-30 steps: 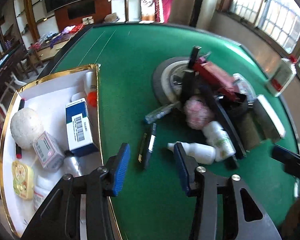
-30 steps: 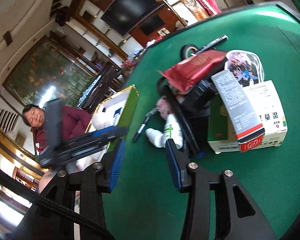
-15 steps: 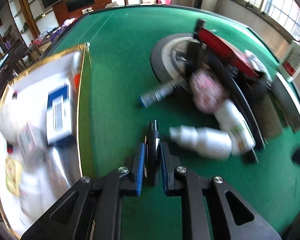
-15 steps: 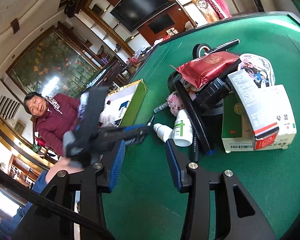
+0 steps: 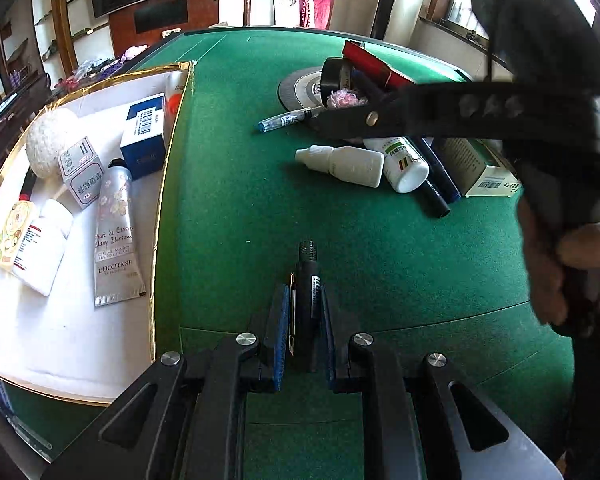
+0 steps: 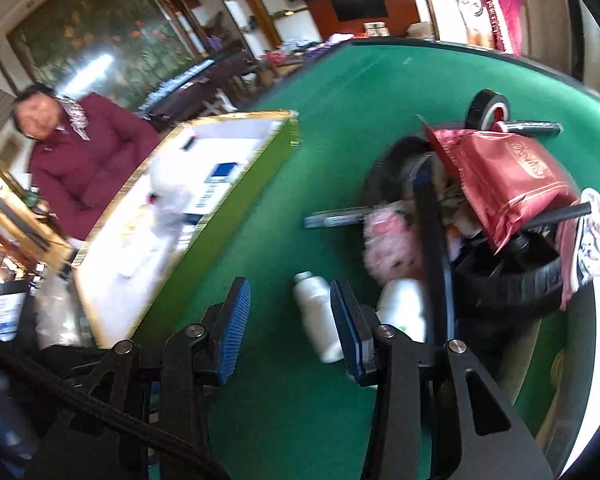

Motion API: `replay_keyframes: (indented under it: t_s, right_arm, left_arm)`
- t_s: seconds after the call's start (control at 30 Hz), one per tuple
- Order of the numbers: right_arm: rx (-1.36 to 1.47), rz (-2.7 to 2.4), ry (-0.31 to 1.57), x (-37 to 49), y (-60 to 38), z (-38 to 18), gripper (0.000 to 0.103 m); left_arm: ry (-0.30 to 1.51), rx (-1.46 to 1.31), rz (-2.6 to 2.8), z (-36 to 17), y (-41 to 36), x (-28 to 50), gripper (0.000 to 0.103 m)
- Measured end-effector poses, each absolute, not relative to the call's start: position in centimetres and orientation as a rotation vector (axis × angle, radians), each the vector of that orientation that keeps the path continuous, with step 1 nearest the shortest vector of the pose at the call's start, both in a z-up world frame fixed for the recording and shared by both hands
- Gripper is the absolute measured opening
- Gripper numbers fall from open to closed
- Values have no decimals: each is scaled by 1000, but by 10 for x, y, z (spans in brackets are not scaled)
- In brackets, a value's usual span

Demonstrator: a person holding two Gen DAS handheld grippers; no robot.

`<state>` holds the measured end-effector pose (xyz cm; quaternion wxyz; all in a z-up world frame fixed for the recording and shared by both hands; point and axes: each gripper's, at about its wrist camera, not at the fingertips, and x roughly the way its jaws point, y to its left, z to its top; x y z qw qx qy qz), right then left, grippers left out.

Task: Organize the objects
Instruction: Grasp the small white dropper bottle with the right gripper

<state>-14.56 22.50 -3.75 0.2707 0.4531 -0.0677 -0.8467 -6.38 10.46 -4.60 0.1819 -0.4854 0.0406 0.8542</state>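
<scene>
Tube (image 5: pixel 115 236) in tray (image 5: pixel 156 216) reads "L'OCCITANE", "Cherry Blossom".

The table (image 5: pixel 236 152) is green. The tray (image 5: pixel 80 344) is white with a gold rim. A black pen (image 5: pixel 310 280) sits between blue pads (image 5: pixel 281 332). The bag (image 6: pixel 508 176) is red.

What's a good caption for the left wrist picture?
Left hand-held gripper clamps a black pen beside the white tray.

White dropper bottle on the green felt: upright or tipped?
Tipped. The white dropper bottle lies on its side on the felt, nozzle toward the tray.
</scene>
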Motion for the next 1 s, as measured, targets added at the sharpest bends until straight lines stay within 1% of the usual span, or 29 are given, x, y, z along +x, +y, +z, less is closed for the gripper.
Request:
replay_keyframes:
  t_s: [0.07,0.1,0.17,0.2,0.33,0.4,0.47,0.57,0.73,0.83,1.0]
  right_arm:
    - [1250,-2255,-129,-145,222,-47,41]
    - [1258,-2263,-75,-143,220,-53,33]
    - [1250,-2295,30,-138,214,-54,25]
    - [1269,-2326,79,-135,212,-54,24]
    - [1271,-2370,194,-122,205,-52,24]
    - [1270,-2391,212,-117,202,-50,24]
    - [1254,-2394,145,-115,206,-47,24]
    - [1229,-2420,10,-114,218,-36,24]
    - [1189,-2439,-154,-106,230,-24,24]
    - [1186,-2424,-221,-101,231,-25,24]
    - [1197,-2415,-235,-96,228,-28,24]
  left_arm:
    - [128,-1364,2419,-42,108,-68,13]
    - [126,-1361,2424,-42,109,-69,12]
    - [141,-1349,2439,-42,114,-67,12]
    - [144,-1346,2446,-41,114,-67,12]
    - [182,-1326,2476,-40,120,-67,12]
    - [179,-1308,2486,-39,120,-64,12]
    - [80,-1301,2438,-39,113,-64,12]
    - [63,-1287,2439,-37,111,-57,12]
    - [35,-1283,2435,-38,106,-51,12]
    - [41,-1285,2438,-38,107,-51,12]
    - [91,-1278,2448,-38,112,-49,12]
